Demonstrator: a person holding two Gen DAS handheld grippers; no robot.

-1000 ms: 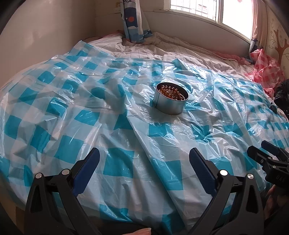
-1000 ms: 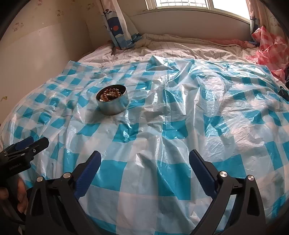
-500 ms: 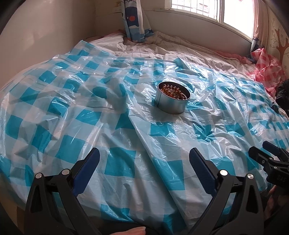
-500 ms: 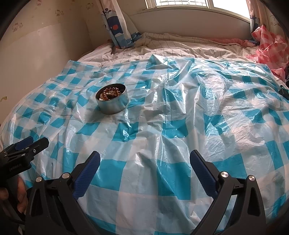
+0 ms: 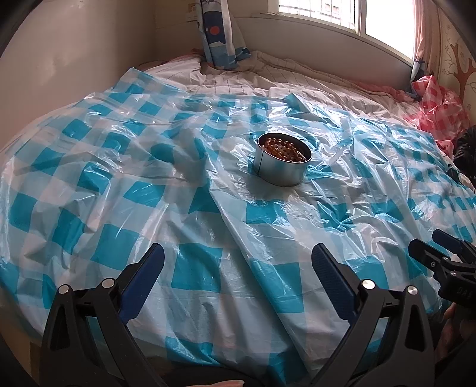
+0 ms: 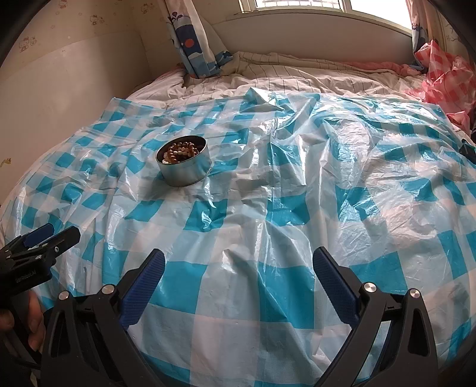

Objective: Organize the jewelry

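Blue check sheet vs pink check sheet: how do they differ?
The blue check sheet lies spread over the bed; the pink check sheet is bunched up by the window. The blue check sheet carries the metal tin of beads; the pink check sheet carries nothing visible. Both are crinkled checked plastic.

Both wrist cameras are looking low and forward over the bed's near edge, toward the window (image 5: pixel 372 18) wall. Left view is sitting further left: tin (image 5: pixel 282 163) lying right of centre, mid-distance; right claw (image 5: pixel 437 253) showing at its right margin. Right view is sitting further right: tin (image 6: pixel 184 164) lying left of centre; left claw (image 6: pixel 50 238) showing at its left margin. Both are sharing the checked sheet (image 6: pixel 282 208), tin, curtain (image 6: pixel 190 38).
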